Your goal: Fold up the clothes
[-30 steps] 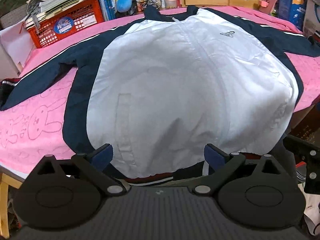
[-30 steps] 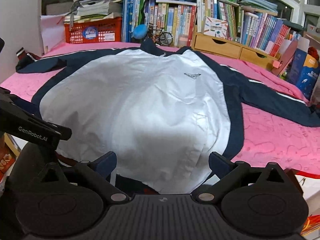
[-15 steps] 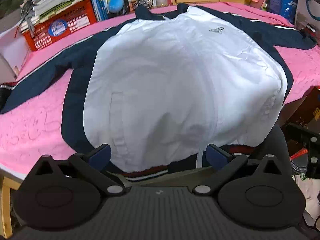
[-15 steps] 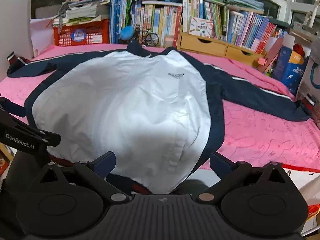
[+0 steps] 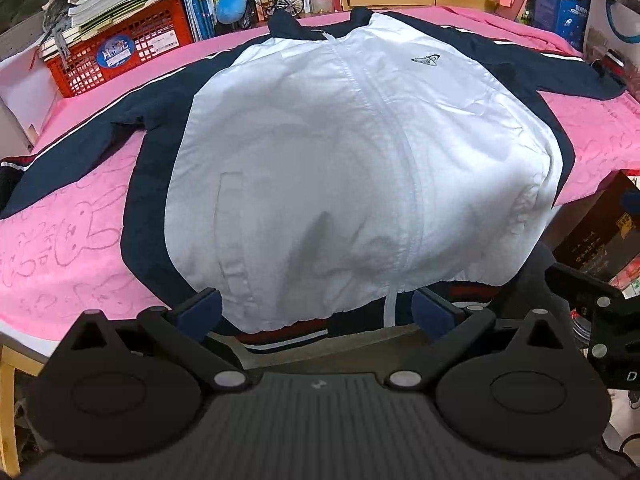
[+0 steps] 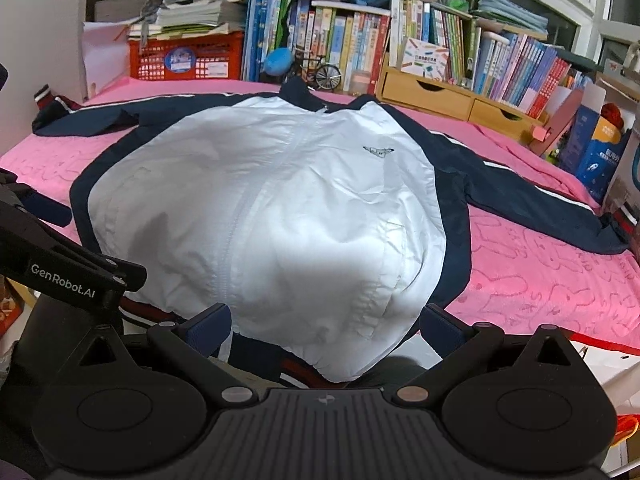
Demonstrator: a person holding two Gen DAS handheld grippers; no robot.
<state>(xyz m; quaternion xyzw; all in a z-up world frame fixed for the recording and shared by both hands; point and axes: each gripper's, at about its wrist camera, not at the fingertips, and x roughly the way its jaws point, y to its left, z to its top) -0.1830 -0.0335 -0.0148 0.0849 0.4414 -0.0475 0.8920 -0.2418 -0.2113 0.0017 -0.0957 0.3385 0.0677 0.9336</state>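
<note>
While both jaws stand wide open and hold nothing, the left gripper [image 5: 316, 314] and right gripper [image 6: 326, 326] hover at the hem of the jacket [image 5: 352, 168], spread flat mid-frame on the pink cloth [image 5: 72, 240]. Folding not yet begun; next, grip a sleeve or hem.

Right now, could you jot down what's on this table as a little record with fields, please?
garment: white and navy jacket, zipped, front up, spread flat
sleeves: both stretched out sideways
surface: pink cloth with rabbit drawings
hem: hanging over the near table edge
left gripper: open, empty, near the hem
right gripper: open, empty, near the hem
behind: red basket, books, wooden drawers
</note>
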